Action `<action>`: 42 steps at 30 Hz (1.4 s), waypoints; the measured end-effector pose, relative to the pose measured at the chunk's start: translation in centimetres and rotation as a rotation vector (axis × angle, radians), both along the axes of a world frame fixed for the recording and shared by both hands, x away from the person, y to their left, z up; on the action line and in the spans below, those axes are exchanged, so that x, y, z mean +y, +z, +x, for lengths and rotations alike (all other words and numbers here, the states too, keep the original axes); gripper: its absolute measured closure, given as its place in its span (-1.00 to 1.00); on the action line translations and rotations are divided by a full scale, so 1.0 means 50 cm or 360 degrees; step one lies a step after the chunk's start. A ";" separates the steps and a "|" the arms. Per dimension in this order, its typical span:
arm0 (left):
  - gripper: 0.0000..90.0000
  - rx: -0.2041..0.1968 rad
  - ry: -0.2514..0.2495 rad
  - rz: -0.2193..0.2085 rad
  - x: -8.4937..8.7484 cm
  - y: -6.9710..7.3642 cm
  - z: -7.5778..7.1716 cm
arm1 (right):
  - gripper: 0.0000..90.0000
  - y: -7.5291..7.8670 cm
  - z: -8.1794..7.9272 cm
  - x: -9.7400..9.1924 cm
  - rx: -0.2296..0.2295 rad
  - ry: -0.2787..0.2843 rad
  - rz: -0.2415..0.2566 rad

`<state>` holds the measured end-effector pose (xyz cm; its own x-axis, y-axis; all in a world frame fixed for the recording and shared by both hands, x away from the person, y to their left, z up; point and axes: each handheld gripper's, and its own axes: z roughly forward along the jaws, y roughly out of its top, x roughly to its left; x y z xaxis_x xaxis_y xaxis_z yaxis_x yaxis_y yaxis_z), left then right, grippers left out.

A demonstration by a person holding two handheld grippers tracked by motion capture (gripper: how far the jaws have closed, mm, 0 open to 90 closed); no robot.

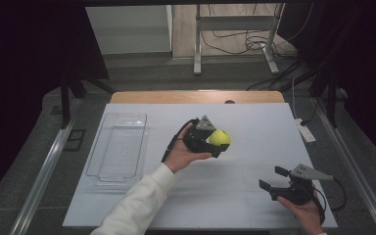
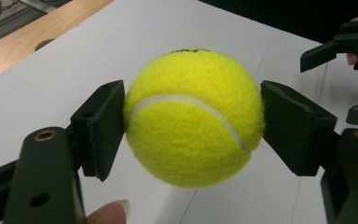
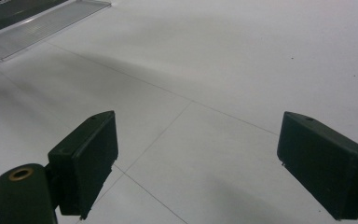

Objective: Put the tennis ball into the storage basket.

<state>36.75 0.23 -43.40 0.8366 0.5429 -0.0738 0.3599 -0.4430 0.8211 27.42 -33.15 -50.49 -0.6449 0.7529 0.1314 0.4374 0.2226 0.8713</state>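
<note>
Between my left jaws sits the tennis ball (image 2: 193, 117), yellow with a white seam curving across it, lifted clear of the desk (image 1: 235, 196). Both pads press on its sides, one at its 9 o'clock and one at its 3 o'clock in the left gripper view, so the left gripper (image 1: 214, 141) is clamped on the ball and holds nothing else. In the high view the ball (image 1: 220, 138) hangs just above the middle of the white desk, at the tip of the left gripper, with my left hand (image 1: 183, 154) wrapped round the body behind it and a white sleeve (image 1: 137, 203) trailing off toward 7 o'clock. A fingertip of that hand (image 2: 109, 212) shows at the lower edge of the left gripper view.

Well apart from the ball, toward 4 o'clock from it in the high view, my right gripper (image 1: 272, 178) rests low near the desk's near right corner, held in my right hand (image 1: 303, 210). Its jaws stand wide apart with bare desk between them and nothing in their hold; the right gripper view (image 3: 193, 158) shows the same gap over faint seam lines in the surface.

At 9 o'clock from the ball, well apart, a clear plastic tray (image 1: 119, 147) lies flat on the desk's left side. Its corner also appears in the right gripper view at 11 o'clock (image 3: 42, 28).
</note>
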 end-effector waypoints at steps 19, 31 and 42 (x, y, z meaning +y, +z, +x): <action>-0.42 -0.0019 0.0032 -0.0069 0.032 0.013 -0.016 | -0.73 0.000 0.000 -0.001 0.0001 -0.0003 0.0008; -0.42 -0.0027 0.0077 -0.0097 0.061 0.014 -0.025 | -0.73 0.000 0.000 -0.001 0.0001 -0.0009 0.0005; -0.42 -0.0042 0.0108 -0.0109 0.086 0.022 -0.027 | -0.73 0.000 0.000 0.000 0.0001 -0.0009 0.0001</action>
<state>35.40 4.55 -42.28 0.8001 0.5928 -0.0912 0.3650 -0.3606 0.8583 27.43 -33.16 -50.51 -0.6404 0.7566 0.1321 0.4393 0.2197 0.8710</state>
